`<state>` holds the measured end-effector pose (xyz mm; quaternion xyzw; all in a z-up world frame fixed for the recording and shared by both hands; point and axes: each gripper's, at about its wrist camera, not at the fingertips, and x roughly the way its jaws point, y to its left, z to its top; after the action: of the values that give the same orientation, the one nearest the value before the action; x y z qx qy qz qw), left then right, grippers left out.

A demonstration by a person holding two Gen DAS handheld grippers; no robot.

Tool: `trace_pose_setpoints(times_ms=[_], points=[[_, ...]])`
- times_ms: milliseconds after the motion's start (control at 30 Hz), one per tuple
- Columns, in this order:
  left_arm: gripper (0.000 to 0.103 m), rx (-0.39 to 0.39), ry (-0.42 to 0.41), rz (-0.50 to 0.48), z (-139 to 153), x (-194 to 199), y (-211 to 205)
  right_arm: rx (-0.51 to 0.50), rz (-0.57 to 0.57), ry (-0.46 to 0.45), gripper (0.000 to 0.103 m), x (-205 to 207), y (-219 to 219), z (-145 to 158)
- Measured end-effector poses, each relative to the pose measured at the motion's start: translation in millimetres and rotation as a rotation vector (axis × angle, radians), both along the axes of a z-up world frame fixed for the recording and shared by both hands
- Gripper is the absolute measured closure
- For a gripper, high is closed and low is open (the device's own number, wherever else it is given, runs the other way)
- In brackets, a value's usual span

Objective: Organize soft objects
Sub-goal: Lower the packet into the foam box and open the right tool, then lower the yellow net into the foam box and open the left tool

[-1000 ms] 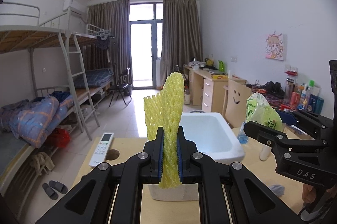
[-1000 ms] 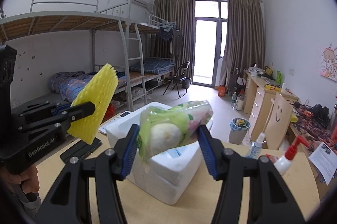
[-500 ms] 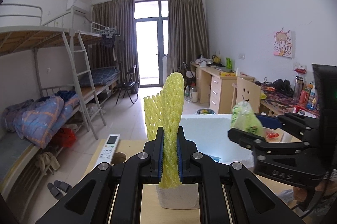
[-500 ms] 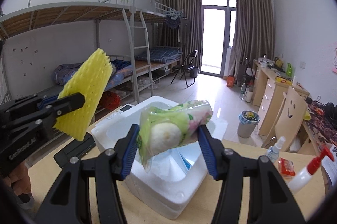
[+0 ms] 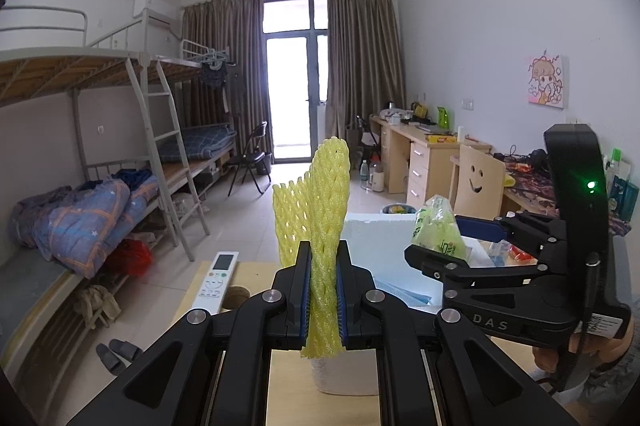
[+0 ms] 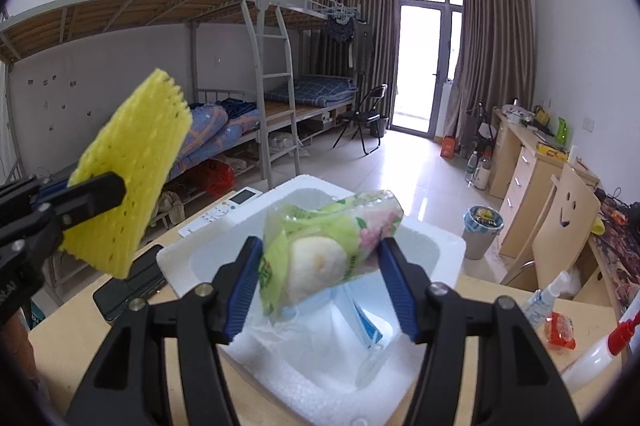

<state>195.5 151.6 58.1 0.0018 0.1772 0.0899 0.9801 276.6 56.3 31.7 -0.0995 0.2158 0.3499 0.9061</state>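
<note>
While hovering over white foam box [image 6: 436, 246], right gripper [image 6: 320, 282] jaws opening around green plastic-wrapped tissue pack [image 6: 328, 250]; left gripper [image 5: 323, 290] pinching yellow foam mesh sleeve [image 5: 320, 209]. Both awaiting deposit; blue-white packets already inside.

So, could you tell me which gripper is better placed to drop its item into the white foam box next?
Right, probably. The right gripper has its green tissue pack directly above the foam box, jaws opening. The left gripper clamps the yellow foam net short of it.
</note>
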Motion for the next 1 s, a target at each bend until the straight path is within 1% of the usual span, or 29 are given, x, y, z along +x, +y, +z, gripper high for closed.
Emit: trace_pose_setpoints(times_ms=[67,133,233,400,633,800,1000], points=[[0.092,-0.004,0.004,0.006,-1,2,1,-0.005,-0.009,0.002,0.034,4,2,-1],[0.092,-0.005,0.003,0.008,-1,2,1,-0.017,-0.004,0.018,0.023,6,1,-3],[0.092,-0.005,0.003,0.009,-1,-1,2,-0.014,0.000,0.020,0.014,4,-2,-1],[0.092,-0.012,0.008,0.009,1,0,3,-0.010,-0.003,0.008,0.012,0,-2,2],[0.092,-0.024,0.021,-0.023,2,5,1,-0.009,-0.012,-0.016,0.012,-11,-11,9],[0.092,-0.030,0.038,-0.052,2,12,-6,-0.003,-0.028,-0.046,0.012,-21,-26,11],[0.092,-0.031,0.052,-0.084,2,25,-13,0.013,-0.067,-0.054,0.011,-27,-46,12]])
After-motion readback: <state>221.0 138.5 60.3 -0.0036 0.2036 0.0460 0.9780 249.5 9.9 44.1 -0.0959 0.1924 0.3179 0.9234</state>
